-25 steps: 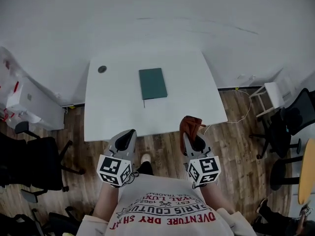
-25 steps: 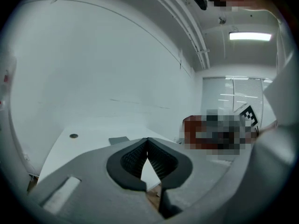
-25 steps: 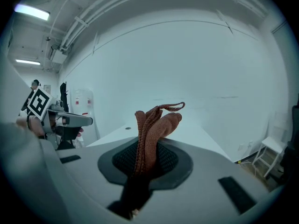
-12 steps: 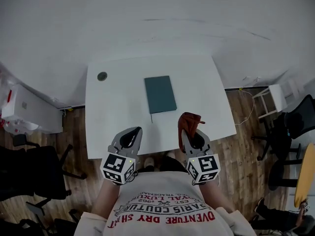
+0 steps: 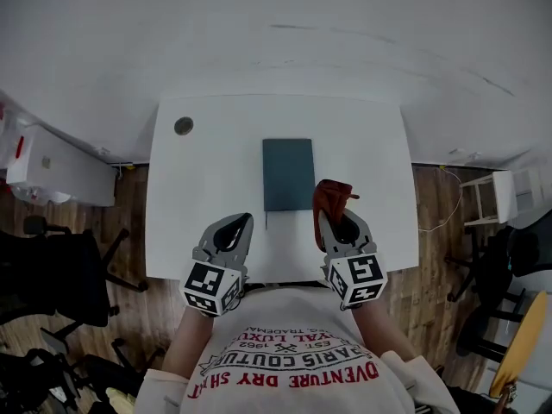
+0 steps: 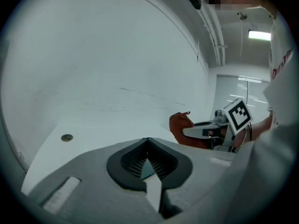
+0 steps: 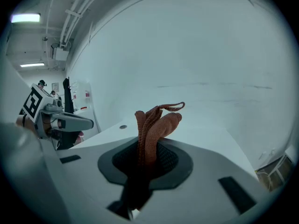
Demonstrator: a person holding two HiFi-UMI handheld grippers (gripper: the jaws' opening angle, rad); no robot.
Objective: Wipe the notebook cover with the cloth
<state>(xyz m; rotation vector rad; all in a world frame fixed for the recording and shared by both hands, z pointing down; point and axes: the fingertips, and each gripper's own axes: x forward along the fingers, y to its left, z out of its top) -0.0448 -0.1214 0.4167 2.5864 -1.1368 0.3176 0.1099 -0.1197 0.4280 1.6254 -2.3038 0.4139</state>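
A dark green notebook (image 5: 288, 173) lies flat in the middle of the white table (image 5: 198, 188). My right gripper (image 5: 333, 220) is shut on a rust-brown cloth (image 5: 330, 198), which sticks up from the jaws just right of the notebook's near right corner. In the right gripper view the cloth (image 7: 154, 125) stands bunched between the jaws of my right gripper (image 7: 147, 148). My left gripper (image 5: 235, 229) hovers over the table's front part, left of the notebook's near edge, shut with nothing held. In the left gripper view my left gripper (image 6: 148, 141) has its jaws together, with the cloth (image 6: 180, 125) to the right.
A round grommet (image 5: 184, 126) sits at the table's far left corner. A white cabinet (image 5: 60, 171) and a black office chair (image 5: 69, 274) stand to the left. A white stool (image 5: 500, 197) and another black chair (image 5: 522, 248) stand to the right on the wood floor.
The person has stepped up to the table. Both grippers have moved from in front of the table's edge to over its front part, bringing the cloth beside the notebook.
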